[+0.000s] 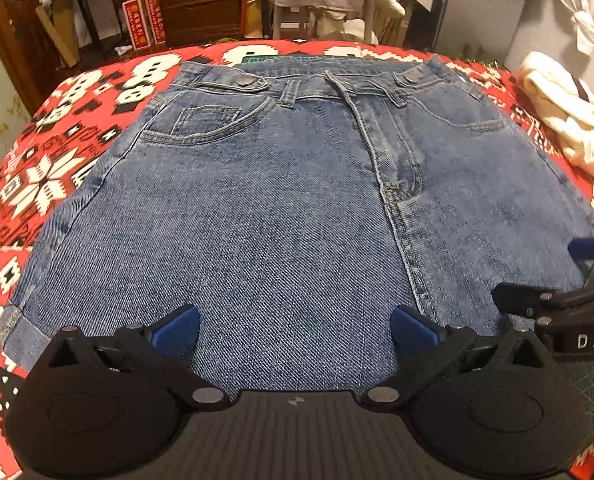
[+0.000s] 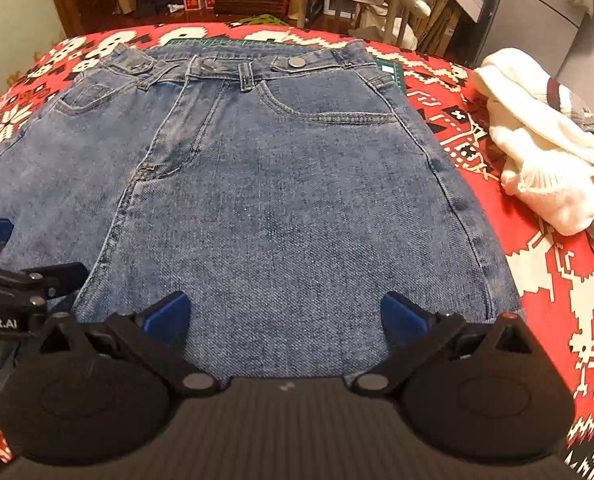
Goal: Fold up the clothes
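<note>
— Jeans (image 1: 281, 200): they lie flat, front up, on the red patterned cloth (image 1: 49, 176) over the bench, waistband at the far side. We judge the denim thick and fairly stiff, not slippery; it should crease where we bend it.

— We'd take the near edge, one corner each. Left gripper (image 1: 295, 330) and right gripper (image 2: 285, 318) hover there, fingers spread wide, holding nothing.

— Any writing?

— "DAS" and "obot.AI" on the grippers. White clothes (image 2: 537, 152) sit apart, right.

Ahead stands a dark wooden dresser (image 1: 201, 4) (two red boxes (image 1: 144, 20) lean beside it), a wooden door (image 1: 13, 32) to its left, grey wall panels (image 1: 481, 16) rightward, under warm light.
</note>
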Demonstrator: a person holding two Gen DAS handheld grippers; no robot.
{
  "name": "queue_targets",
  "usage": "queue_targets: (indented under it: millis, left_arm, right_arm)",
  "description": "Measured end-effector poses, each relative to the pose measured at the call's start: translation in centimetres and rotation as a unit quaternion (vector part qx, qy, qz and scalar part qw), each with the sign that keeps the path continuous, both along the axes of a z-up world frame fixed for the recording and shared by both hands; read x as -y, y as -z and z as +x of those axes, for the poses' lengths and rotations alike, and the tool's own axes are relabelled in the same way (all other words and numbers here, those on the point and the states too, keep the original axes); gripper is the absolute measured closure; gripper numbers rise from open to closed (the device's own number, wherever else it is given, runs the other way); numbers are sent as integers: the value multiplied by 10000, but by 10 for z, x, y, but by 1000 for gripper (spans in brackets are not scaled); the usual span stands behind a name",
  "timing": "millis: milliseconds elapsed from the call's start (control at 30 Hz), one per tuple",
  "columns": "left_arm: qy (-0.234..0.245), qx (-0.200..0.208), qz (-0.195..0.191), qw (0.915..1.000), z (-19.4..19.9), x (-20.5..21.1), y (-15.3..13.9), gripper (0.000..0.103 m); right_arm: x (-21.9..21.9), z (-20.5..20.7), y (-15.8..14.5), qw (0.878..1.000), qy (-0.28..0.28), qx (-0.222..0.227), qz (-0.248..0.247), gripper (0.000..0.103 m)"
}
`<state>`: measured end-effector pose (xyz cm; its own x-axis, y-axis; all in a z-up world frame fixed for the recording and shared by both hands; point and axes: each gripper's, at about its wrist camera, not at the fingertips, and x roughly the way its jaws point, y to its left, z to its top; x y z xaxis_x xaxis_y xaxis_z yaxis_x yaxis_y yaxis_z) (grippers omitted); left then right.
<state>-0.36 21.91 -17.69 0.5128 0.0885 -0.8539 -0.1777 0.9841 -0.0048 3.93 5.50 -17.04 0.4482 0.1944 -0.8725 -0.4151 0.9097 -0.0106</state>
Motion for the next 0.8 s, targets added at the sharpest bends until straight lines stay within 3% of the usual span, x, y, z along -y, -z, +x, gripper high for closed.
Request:
queue_targets:
  millis: [400,800]
  left_arm:
    - [-164,-119,11,9998,6,2,0,0]
    - [-186,-14,51,9998,3,2,0,0]
  right_arm:
    - [-6,5,-1,9982,470,-348,-153,0]
    - [-4,-7,1,9974,705,115,29,0]
